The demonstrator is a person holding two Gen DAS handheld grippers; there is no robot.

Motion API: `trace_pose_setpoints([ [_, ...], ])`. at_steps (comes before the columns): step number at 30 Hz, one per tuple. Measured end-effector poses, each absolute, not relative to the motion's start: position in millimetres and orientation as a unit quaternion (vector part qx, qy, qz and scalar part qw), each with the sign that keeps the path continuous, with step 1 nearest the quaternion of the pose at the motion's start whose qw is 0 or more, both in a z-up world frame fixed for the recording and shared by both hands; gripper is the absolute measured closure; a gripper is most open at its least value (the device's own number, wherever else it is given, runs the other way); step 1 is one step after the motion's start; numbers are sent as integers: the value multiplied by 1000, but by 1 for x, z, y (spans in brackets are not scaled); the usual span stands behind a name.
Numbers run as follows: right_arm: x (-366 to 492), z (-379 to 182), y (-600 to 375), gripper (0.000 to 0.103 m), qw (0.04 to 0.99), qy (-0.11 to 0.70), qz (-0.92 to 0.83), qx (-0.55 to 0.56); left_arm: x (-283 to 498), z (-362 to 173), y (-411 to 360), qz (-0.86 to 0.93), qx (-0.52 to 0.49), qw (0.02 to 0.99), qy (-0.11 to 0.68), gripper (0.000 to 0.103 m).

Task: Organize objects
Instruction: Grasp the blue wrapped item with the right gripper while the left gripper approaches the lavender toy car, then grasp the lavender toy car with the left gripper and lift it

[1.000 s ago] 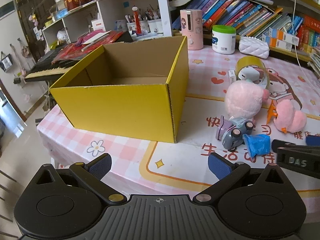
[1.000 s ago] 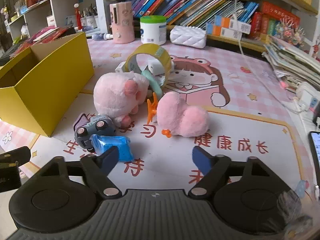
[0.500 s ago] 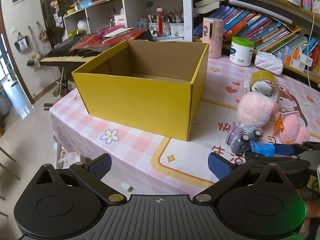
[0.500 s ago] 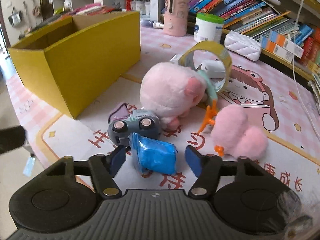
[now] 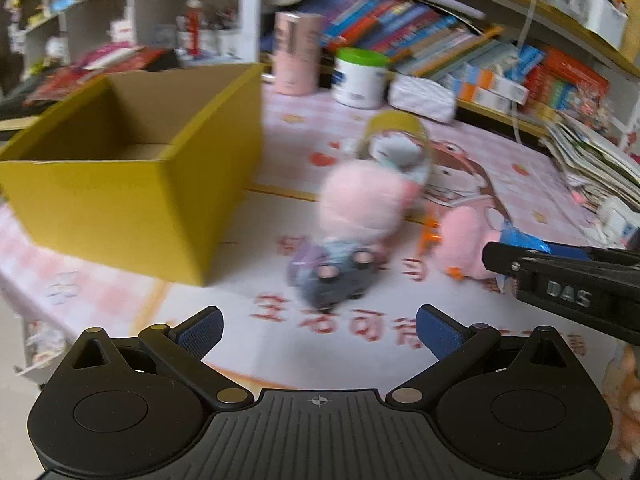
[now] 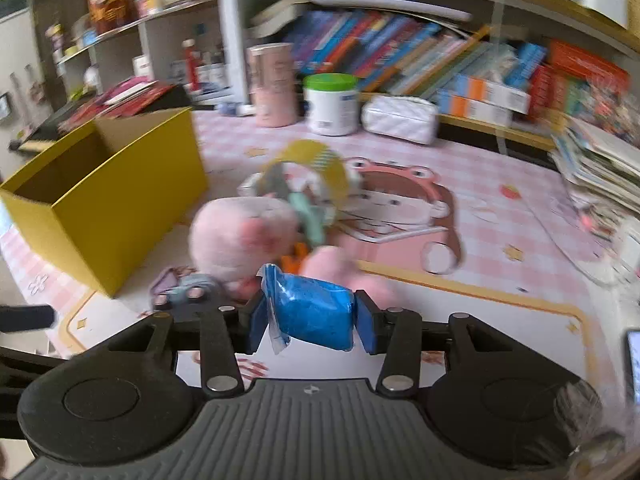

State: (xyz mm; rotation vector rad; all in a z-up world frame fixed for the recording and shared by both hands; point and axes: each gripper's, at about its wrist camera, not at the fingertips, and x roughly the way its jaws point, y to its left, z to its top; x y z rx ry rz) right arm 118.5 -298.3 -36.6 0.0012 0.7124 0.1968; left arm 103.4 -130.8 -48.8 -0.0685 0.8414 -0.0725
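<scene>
The right gripper (image 6: 310, 320) was closing, both blue pads pressed against a blue plastic packet (image 6: 310, 314) held clear of the table mat (image 6: 500, 320). No print on the packet was legible. In the left wrist view, the right gripper's black finger (image 5: 560, 280) carried the raised letters "DAS". The left gripper (image 5: 320, 326) stood wide open with nothing between its pads.

Ahead of the left gripper lay red Chinese characters on the mat, too blurred to read. Beyond them sat a grey toy car (image 5: 332, 276), then a pink plush toy (image 5: 360, 204) and a tape roll (image 5: 394, 132). The yellow cardboard box (image 5: 120, 196) stood ahead and to the left, its top open. A white tub with a green lid (image 6: 330, 104) bore a blue label, unreadable. Motion blur softened both views; the box's left end was cut off.
</scene>
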Motion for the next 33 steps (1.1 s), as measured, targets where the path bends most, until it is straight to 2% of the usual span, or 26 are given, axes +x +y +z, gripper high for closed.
trace_pose_setpoints([
  [10, 104, -27, -327, 62, 941, 321, 102, -21, 156, -73, -152, 5, -15, 903, 429, 5],
  [13, 104, -26, -329, 62, 940, 321, 110, -30, 165, -79, -153, 11, -12, 900, 436, 14],
  [15, 106, -27, -329, 62, 939, 323, 114, -35, 169, -83, -152, 15, -10, 895, 445, 26],
  [18, 109, -29, -330, 62, 937, 327, 115, -35, 171, -87, -149, 13, -17, 893, 449, 37],
  [33, 129, -43, -303, 62, 920, 367, 137, -24, 132, -34, -120, -25, -66, 922, 380, 37],
])
